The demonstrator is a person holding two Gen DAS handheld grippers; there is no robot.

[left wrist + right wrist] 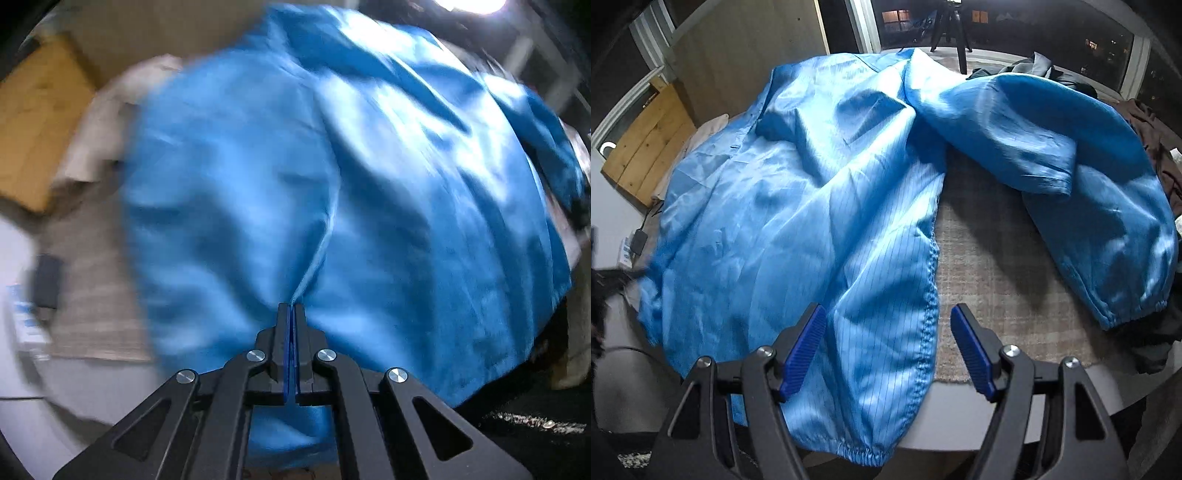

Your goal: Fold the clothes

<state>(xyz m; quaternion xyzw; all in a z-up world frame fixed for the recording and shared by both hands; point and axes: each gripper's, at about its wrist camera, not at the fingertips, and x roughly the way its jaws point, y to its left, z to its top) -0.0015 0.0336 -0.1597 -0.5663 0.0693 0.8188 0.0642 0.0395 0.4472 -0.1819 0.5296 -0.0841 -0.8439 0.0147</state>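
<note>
A shiny blue jacket (783, 192) with thin pinstripes lies spread over a beige woven mat (990, 251) on a round table. One sleeve (1089, 192) bends to the right, its elastic cuff near the table edge. Another elastic cuff (864, 452) hangs over the near edge. My right gripper (888, 332) is open, its blue pads above the near sleeve, holding nothing. My left gripper (291, 314) is shut on a pinch of the blue jacket (332, 184), which fills the blurred left wrist view.
A wooden board (646, 147) leans at the left. A pale cloth (709, 129) lies under the jacket's left side. Dark clothes (1152, 147) pile at the right. A tripod (951, 29) stands by the dark window. A black adapter (639, 240) lies at the left.
</note>
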